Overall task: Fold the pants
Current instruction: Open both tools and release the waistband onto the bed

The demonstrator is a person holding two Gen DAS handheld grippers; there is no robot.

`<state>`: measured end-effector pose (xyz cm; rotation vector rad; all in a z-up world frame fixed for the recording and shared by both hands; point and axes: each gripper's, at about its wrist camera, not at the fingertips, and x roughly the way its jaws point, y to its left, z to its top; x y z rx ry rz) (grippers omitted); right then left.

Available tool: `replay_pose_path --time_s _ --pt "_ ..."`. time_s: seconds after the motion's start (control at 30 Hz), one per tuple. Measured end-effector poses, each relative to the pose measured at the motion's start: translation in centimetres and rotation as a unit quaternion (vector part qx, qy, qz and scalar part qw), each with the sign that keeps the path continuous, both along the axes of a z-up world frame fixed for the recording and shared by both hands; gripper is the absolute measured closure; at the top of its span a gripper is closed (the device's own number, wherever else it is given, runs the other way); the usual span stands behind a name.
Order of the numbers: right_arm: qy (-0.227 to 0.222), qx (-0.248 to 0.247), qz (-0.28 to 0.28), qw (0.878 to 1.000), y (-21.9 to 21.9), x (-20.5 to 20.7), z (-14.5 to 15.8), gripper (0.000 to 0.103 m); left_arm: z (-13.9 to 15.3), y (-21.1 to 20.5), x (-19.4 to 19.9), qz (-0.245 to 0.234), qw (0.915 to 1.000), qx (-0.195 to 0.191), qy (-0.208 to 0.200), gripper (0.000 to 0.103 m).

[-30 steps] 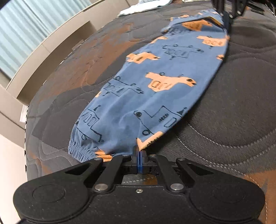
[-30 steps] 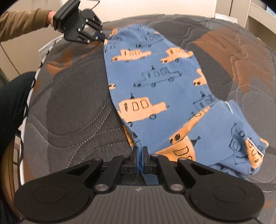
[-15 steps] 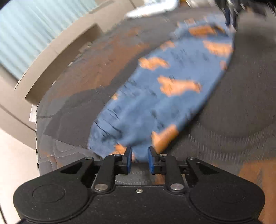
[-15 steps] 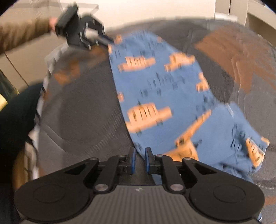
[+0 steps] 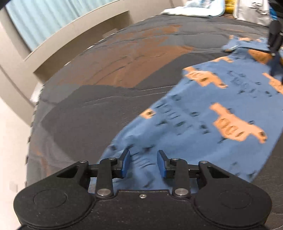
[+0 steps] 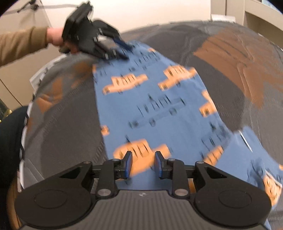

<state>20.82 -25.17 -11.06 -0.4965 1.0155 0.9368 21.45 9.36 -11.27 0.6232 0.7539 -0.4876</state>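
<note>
Your left gripper (image 5: 143, 163) has its jaws spread wide with nothing between them, hanging right over the cuff end of the pants (image 5: 203, 123), which lie flat on the quilted mattress (image 5: 106, 74), so I'd guess you're lining up a fresh grip. Same story with your right gripper (image 6: 142, 165): jaws apart, empty, tilted down over the other end, blue fabric just under the tips. Beyond it the pants run away toward your left gripper. Far off behind, a pale cloth pile (image 5: 194, 7) sits at the mattress edge
</note>
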Motion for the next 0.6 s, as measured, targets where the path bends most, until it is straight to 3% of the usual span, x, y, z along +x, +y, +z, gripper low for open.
replay_pose_path --time_s 0.23,0.33,0.43,0.5,0.57,0.6 --pt "0.003 0.051 -0.04 0.998 -1.7 -0.2 1.3 0.069 1.6 0.2 -1.0 0.007 0.9999 -0.006 -0.01 0.064" --pt "-0.005 0.055 -0.037 0.998 -1.4 -0.4 2.1 0.062 1.9 -1.0 -1.8 -0.006 0.9999 -0.008 -0.01 0.052" --pt "-0.006 0.047 -0.034 0.998 -1.1 -0.6 2.3 0.062 1.9 -2.3 -2.5 -0.014 0.9998 -0.006 -0.007 0.048" --pt "-0.008 0.049 -0.037 0.998 -1.2 -0.6 2.6 0.062 2.0 -3.1 -2.8 -0.014 0.9998 -0.014 -0.001 0.042" --pt "-0.012 0.054 -0.041 0.998 -1.3 -0.8 3.0 0.054 2.1 -4.0 -3.0 -0.015 0.9996 -0.024 0.002 0.018" --pt "-0.014 0.056 -0.044 0.997 -1.3 -0.9 3.1 0.05 2.3 -4.5 -3.3 -0.017 0.9994 -0.029 -0.001 0.013"
